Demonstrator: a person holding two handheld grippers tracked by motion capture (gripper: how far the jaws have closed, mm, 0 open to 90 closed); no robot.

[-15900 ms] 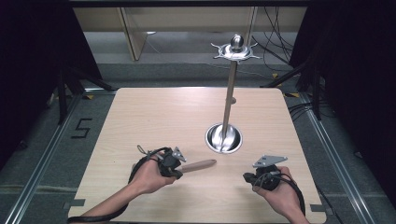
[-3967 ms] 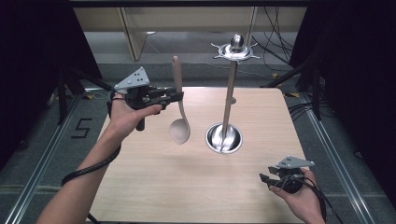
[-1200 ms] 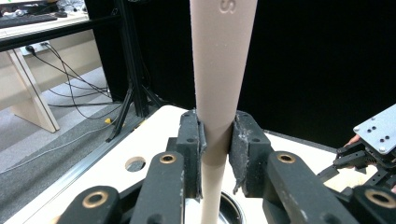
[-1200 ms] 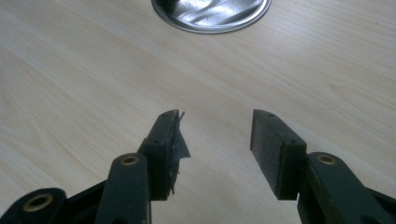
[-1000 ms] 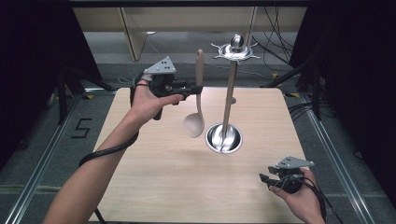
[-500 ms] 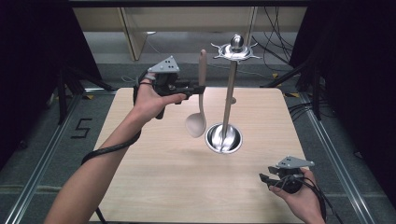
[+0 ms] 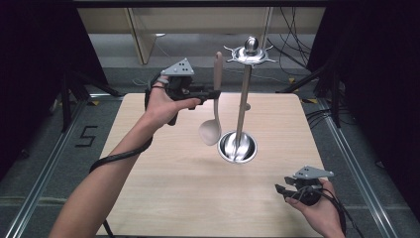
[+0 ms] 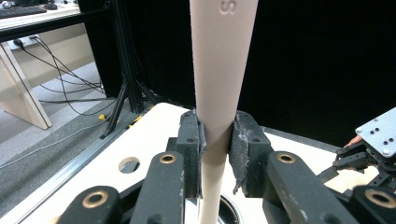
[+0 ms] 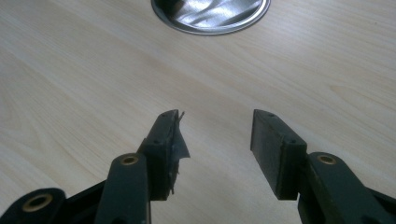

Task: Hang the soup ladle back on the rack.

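In the high view, one metal stand (image 7: 242, 106) rises from a round base (image 7: 237, 147) on the wooden table (image 7: 163, 198), and it serves as the landmark. The left gripper (image 7: 210, 93) holds one beige spoon (image 7: 214, 106) upright just to the left of the stand's pole, handle up and bowl hanging down above the table, close beside the base but apart from it. The handle's top reaches about as high as the spiked crown (image 7: 251, 53) of the stand, so the upright hold looks meant for hanging the spoon on one of those hooks. The right gripper (image 7: 283, 191) sits low near the table's front edge, well apart from the stand and to its right, apparently waiting out of the way. In the left gripper view, the two black jaws pinch the spoon's handle (image 8: 217, 84) from both sides, pads pressed tight on its narrow waist, so the spoon cannot swing; the stand's base edge (image 8: 227, 210) peeks below, and the other gripper (image 8: 373, 154) shows far off at right. In the right gripper view, the jaws of the right gripper (image 9: 215, 140) stand apart with nothing between them, pointing over bare wood toward the stand's shiny base (image 9: 210, 16). Counted: one spoon, one stand, two grippers.
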